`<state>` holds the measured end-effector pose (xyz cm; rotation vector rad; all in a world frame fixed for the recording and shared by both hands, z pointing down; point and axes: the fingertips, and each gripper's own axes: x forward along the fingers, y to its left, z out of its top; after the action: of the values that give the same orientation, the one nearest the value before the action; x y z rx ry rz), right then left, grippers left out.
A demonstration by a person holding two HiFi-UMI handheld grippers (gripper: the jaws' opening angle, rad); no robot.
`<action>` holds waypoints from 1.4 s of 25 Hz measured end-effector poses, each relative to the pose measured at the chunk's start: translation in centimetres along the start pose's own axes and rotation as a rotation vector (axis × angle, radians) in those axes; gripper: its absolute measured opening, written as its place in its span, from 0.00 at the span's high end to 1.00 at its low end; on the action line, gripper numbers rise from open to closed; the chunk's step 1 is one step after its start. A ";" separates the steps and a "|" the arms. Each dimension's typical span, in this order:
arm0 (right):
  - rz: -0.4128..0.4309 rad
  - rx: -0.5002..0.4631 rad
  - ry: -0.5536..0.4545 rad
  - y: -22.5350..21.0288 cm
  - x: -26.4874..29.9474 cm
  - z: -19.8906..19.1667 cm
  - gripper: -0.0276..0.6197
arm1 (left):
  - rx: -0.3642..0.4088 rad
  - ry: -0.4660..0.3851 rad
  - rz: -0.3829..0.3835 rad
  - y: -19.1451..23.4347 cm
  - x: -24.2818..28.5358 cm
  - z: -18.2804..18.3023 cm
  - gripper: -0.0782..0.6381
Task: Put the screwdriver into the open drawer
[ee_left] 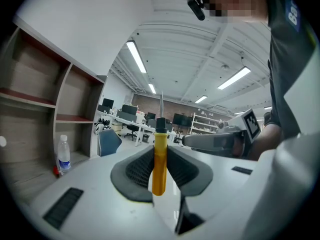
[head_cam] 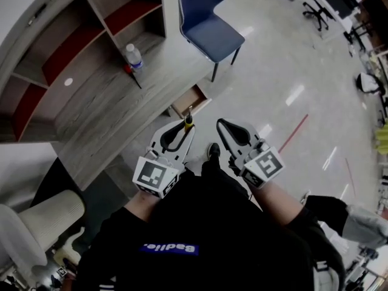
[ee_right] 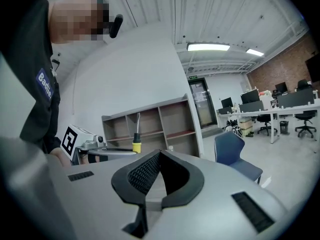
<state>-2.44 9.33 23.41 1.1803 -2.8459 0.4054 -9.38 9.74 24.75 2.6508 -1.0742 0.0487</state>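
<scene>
A screwdriver with a yellow handle stands upright between the pads of my left gripper, which is shut on it; its metal shaft points up. In the head view the left gripper holds the screwdriver in mid-air just short of the open drawer, which juts from under the wooden desk. My right gripper hovers beside it on the right, its jaws together with nothing in them. In the right gripper view the right gripper is empty and the screwdriver shows at the left.
A water bottle and a small red thing stand on the desk below wooden shelves. A blue chair stands on the floor past the drawer. A white office chair is at the lower left.
</scene>
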 end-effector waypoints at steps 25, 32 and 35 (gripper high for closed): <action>0.142 0.050 0.070 -10.3 1.5 -1.9 0.91 | -0.013 0.175 0.254 4.8 9.8 -9.7 0.78; 0.131 0.049 0.061 -11.5 2.0 -2.3 0.91 | -0.012 0.235 0.270 6.3 11.4 -12.9 0.78; 0.130 0.049 0.050 -11.8 2.2 -2.1 0.91 | -0.018 0.271 0.270 6.9 12.2 -14.5 0.78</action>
<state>4.14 0.36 28.41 0.9798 -2.8946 0.5058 -4.22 0.68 41.96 2.3767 -1.3168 0.4365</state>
